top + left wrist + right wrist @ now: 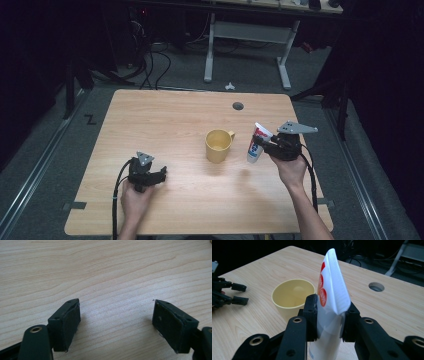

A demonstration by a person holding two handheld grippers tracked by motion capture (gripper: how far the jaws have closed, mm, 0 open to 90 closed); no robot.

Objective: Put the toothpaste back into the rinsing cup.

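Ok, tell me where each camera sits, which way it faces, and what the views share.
High view: above the person's side, looking forward and down on the table; both forearms enter from below.
Left gripper view: on the left gripper, facing bare wood between open jaws.
Right gripper view: on the right gripper, clamped on the tube, facing the yellow cup.
Shared: cup and tube, high and right gripper views.
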